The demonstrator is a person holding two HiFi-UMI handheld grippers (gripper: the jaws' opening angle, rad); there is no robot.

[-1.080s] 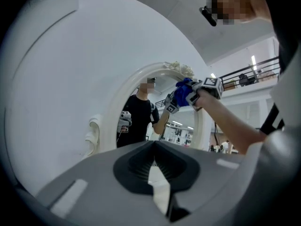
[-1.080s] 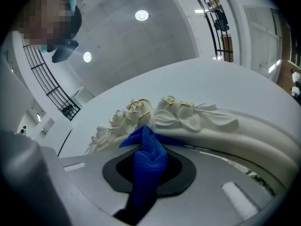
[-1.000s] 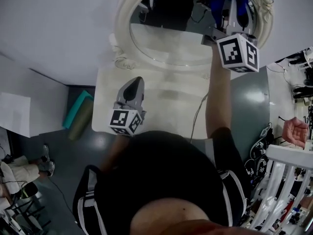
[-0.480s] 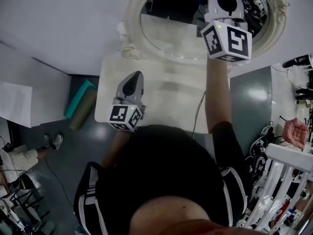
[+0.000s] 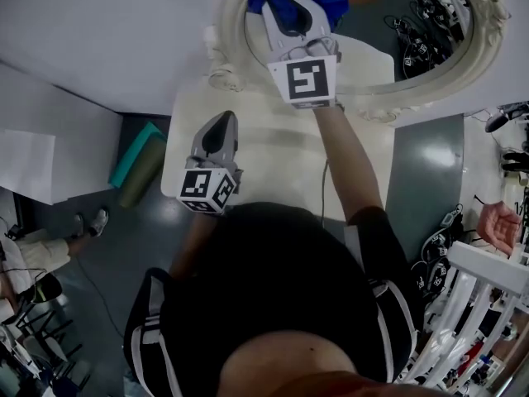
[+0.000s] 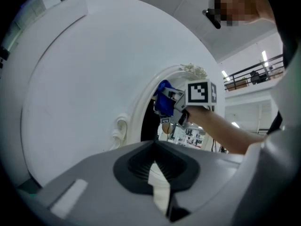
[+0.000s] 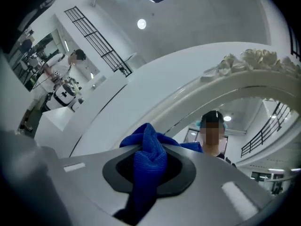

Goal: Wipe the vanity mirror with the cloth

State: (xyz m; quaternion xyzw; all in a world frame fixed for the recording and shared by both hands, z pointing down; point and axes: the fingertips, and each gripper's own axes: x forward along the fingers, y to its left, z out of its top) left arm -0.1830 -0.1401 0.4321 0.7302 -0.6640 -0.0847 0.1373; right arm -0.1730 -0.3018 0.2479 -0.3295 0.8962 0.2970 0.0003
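Grey tongs, checkered cubes, black tee: that's me from above.

Here's my left gripper (image 5: 224,119), a smooth grey shell narrowing to a rounded nose with a dark oval set into its top. Behind it sits the left cube (image 5: 205,193), white with black square markers. My right gripper (image 5: 293,8) wears the same grey, and the right cube (image 5: 304,79) shows one bold black pattern. Up close, the moulded grey jaws ring a black recess (image 6: 157,166). I'm in a black short-sleeved shirt (image 5: 281,288) with white sleeve stripes (image 5: 398,321).
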